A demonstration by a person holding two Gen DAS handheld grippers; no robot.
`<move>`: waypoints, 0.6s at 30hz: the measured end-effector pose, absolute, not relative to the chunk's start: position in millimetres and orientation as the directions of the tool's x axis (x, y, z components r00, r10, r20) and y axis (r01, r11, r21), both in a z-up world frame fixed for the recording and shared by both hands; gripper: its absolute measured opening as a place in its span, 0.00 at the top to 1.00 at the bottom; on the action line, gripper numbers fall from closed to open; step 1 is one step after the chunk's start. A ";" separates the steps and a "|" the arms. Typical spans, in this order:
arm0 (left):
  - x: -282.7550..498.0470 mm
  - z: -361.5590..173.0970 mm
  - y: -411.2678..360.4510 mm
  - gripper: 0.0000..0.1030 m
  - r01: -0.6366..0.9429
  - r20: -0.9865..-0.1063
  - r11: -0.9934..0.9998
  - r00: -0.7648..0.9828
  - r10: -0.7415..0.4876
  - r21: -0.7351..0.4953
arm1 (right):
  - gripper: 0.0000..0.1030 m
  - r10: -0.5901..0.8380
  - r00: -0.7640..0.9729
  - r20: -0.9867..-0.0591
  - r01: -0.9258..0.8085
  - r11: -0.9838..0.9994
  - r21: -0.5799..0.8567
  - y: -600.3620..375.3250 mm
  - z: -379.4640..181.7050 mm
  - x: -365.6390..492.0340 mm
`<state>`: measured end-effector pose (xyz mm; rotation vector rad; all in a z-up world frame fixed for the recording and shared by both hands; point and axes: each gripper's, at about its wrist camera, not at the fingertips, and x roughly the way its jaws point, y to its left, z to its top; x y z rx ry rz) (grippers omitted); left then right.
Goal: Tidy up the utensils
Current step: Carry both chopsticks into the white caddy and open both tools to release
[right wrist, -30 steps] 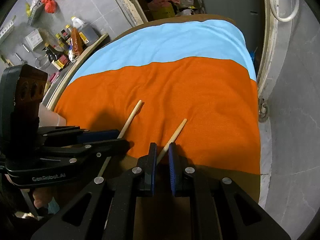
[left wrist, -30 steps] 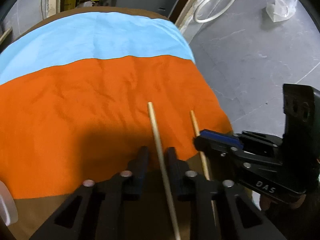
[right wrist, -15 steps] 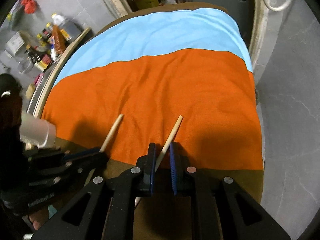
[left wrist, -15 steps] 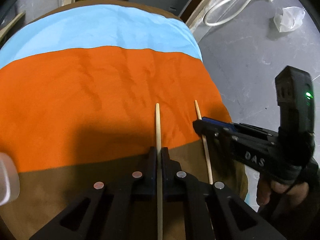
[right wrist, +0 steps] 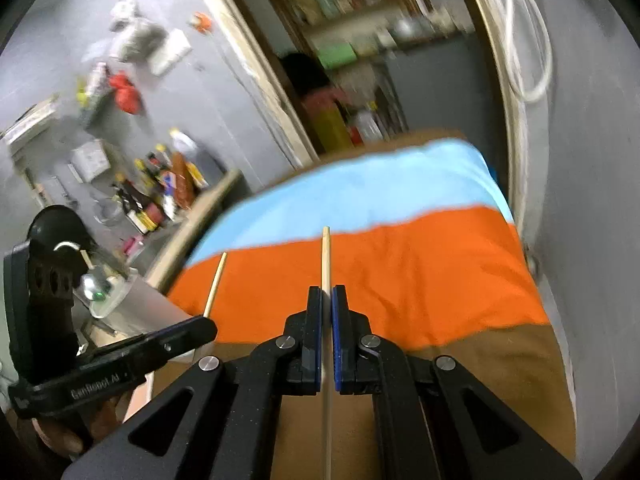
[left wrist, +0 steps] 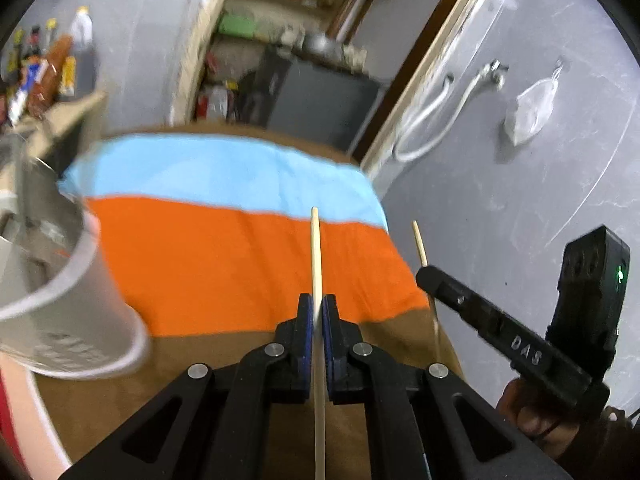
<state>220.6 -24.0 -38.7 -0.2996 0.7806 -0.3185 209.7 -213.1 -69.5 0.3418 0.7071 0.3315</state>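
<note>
Left wrist view shows the left gripper (left wrist: 318, 320) pinching one chopstick (left wrist: 316, 248) mid-shaft above the orange cloth (left wrist: 224, 264), the right gripper (right wrist: 327, 312) likewise clamping another chopstick (right wrist: 325, 256); both look light, stiff, slippery.

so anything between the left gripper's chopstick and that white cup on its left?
Nothing visible. The left gripper is shut on a pale wooden chopstick, above the orange cloth. The white plastic cup sits to its left with only open cloth between. The right gripper is on the far side.
</note>
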 end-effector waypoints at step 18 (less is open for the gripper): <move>178.2 61.4 128.8 0.95 0.072 -0.339 0.940 0.921 -0.190 -0.332 | 0.96 0.527 0.843 -0.106 -0.427 0.776 0.464 -100.6 53.3 190.5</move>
